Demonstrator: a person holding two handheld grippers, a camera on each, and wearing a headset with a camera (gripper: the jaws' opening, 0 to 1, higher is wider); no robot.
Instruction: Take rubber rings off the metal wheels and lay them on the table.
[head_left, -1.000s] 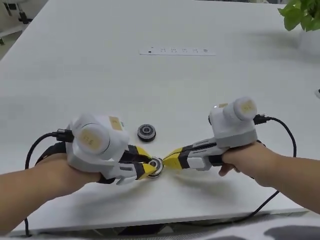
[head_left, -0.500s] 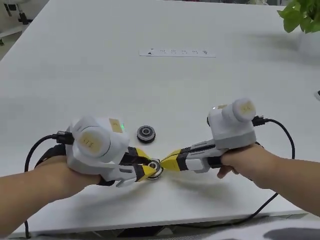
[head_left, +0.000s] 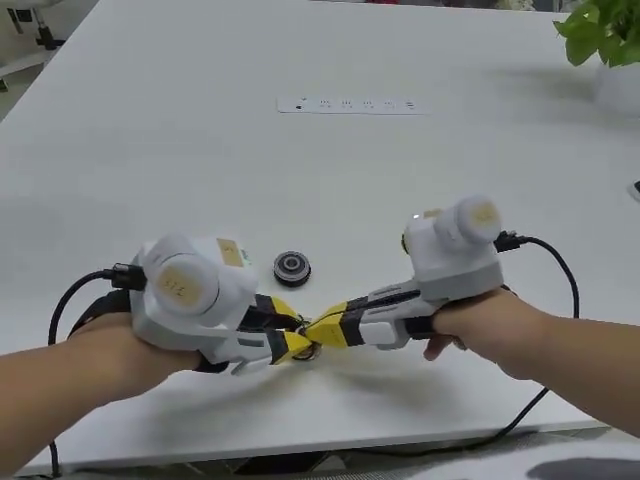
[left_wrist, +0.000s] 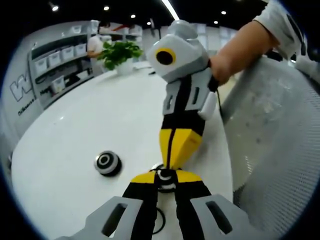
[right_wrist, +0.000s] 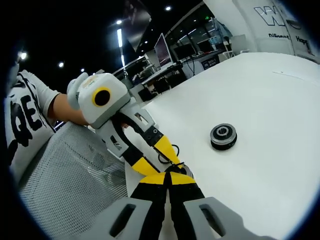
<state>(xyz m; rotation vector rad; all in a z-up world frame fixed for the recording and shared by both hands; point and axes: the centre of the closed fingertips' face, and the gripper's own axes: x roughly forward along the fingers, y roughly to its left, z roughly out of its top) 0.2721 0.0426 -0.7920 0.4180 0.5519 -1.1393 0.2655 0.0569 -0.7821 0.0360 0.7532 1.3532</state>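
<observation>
Left gripper view tells it best: the left claw (left_wrist: 165, 178) is closed down narrow on a small metal wheel (left_wrist: 165, 182), held low at the near edge of the counter (left_wrist: 65, 135). I cannot tell whether the wheel rests on the counter or hangs just above it. The right claw (left_wrist: 172, 157) comes in from the far side with its jaws pressed together, their tips touching the wheel's rim. Whether they pinch the rubber ring there is hidden. A thin black loop (left_wrist: 159, 220) under the left claw may be a ring that is off its wheel, but it is too slight to be sure.

A second wheel (head_left: 292, 266), dark-rimmed, stands just beyond the claws, apart from both.

I judge the step in hand to be stripping the ring from the held wheel. The next move calls for a firm left hold while the right claw draws the rubber clear of the rim — then lays it on the counter.
</observation>
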